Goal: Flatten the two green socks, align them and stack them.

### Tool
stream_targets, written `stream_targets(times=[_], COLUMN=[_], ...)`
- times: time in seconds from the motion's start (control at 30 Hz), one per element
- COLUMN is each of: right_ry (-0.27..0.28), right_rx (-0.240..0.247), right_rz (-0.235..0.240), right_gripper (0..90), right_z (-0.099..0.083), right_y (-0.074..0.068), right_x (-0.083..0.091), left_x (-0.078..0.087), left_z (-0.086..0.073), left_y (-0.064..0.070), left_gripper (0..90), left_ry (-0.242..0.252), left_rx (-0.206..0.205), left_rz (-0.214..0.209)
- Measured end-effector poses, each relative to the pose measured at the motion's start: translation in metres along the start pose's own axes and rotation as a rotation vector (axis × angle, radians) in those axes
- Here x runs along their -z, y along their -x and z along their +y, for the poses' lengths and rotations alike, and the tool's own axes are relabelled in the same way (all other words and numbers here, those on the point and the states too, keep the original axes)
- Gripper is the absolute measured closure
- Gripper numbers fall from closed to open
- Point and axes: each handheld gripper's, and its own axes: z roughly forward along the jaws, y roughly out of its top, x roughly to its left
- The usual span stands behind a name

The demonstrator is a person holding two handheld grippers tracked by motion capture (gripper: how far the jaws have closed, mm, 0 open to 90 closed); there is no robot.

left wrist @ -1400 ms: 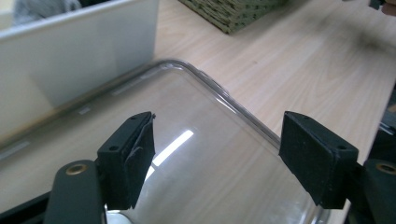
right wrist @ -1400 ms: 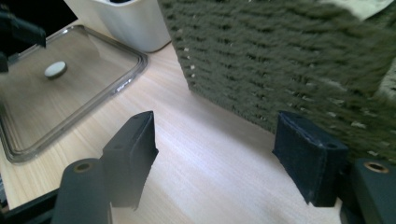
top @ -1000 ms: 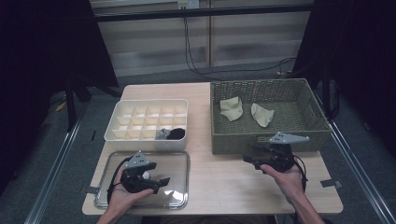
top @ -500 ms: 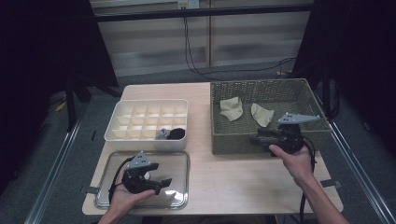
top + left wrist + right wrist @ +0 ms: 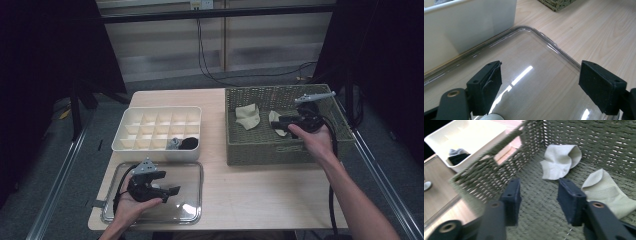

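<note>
An olive woven basket (image 5: 280,155) stands at the right of the table and holds two beige cloths (image 5: 248,116) (image 5: 275,128). My right gripper (image 5: 280,121) hangs open inside the basket, just above the right-hand cloth. In the right gripper view the open jaws (image 5: 539,197) frame bare basket floor, with one crumpled cloth (image 5: 560,161) ahead and the other (image 5: 606,190) to the right. My left gripper (image 5: 172,191) is open and empty, low over a clear plastic tray (image 5: 192,170) at the front left. Its jaws (image 5: 540,82) straddle the tray's surface.
A white compartment box (image 5: 155,150) stands behind the clear tray, with a black item (image 5: 189,143) and a grey item (image 5: 174,144) in its front cells. The box wall (image 5: 469,22) is close ahead of the left gripper. Bare wood lies between tray and basket.
My right gripper has risen from the table in front of the basket and moved forward over its front wall into the basket. The left gripper has barely shifted.
</note>
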Motion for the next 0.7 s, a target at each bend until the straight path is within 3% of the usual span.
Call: stream_targets(times=[0.13, 0.2, 0.33, 0.4, 0.7], right_ry=[-0.047, -0.045, -0.113, -0.114, -0.189], right_rx=[-0.009, -0.037, -0.059, -0.042, -0.074], right_rz=[-0.029, -0.025, -0.034, -0.067, -0.114], right_gripper=[59.7, 61.3, 63.3, 63.9, 66.4], right_z=[0.011, 0.016, 0.022, 0.027, 0.039], right_y=[0.015, 0.021, 0.038, 0.040, 0.065], right_x=[-0.013, -0.017, -0.035, -0.036, -0.061], left_x=[0.001, 0.001, 0.000, -0.001, 0.002], left_z=[0.000, -0.001, 0.000, 0.000, 0.000], left_y=[-0.001, -0.001, 0.000, -0.001, -0.003], left_gripper=[18.2, 18.1, 18.0, 17.8, 17.8], left_ry=[-0.004, -0.004, 0.000, -0.005, 0.003], left_rx=[-0.003, -0.001, -0.004, -0.005, -0.002], left_rz=[0.004, 0.004, 0.003, 0.004, 0.012])
